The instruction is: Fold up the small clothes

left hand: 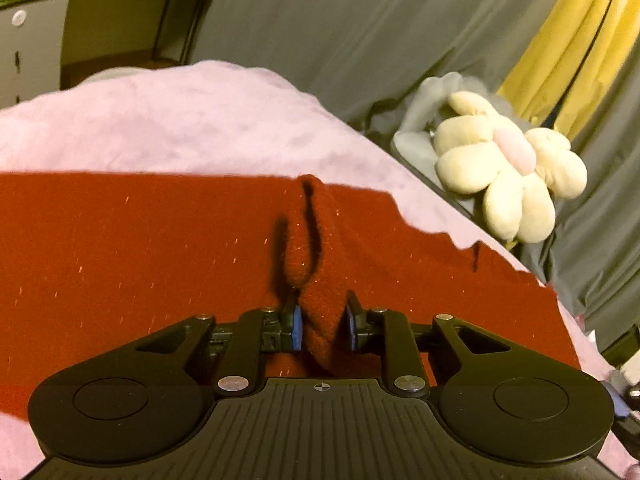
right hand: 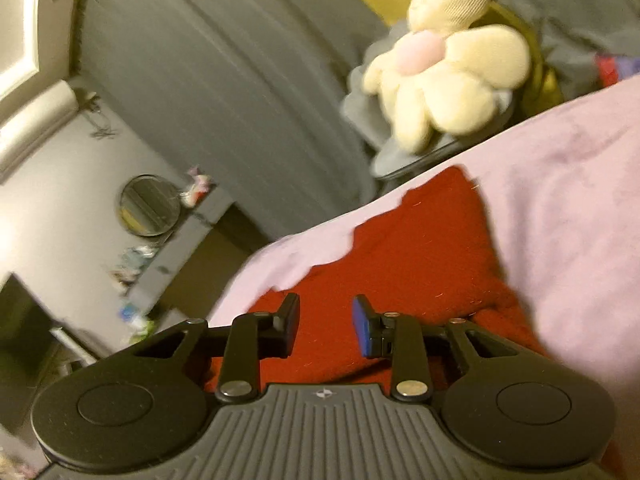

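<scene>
Knitwear, one piece: a dark red knitted garment (left hand: 140,248) flecked with glinting thread lay spread flat over the pink blanket (left hand: 180,120) on the bed, its scalloped edge (left hand: 432,232) running toward the side where a cream flower-shaped plush (left hand: 504,168) sat against grey curtains (left hand: 360,20).

Condition of hold, left: my left gripper (left hand: 323,320) had its fingers (left hand: 296,322) drawn close about a raised ridge of the knit, a pinched fold that stood up between the blue pads. The near pad touched the cloth; I judged it a light grip on that fold.

Condition of hold, right: my right gripper (right hand: 326,324) hung over the same garment near its scalloped edge, in a blurred view. Its fingers (right hand: 362,330) stood apart with only flat red cloth beneath them and nothing gripped.

Handling notes, by judgement: light, soft and limp, with no stiffness to carry a shape, so it should sag and trail from any single hold. The fuzzy knit should grip well against the pads but stretch if pulled hard. Best taken at a hem or corner, both layers pinched together, one hold at each end of the edge to be turned over.
</scene>
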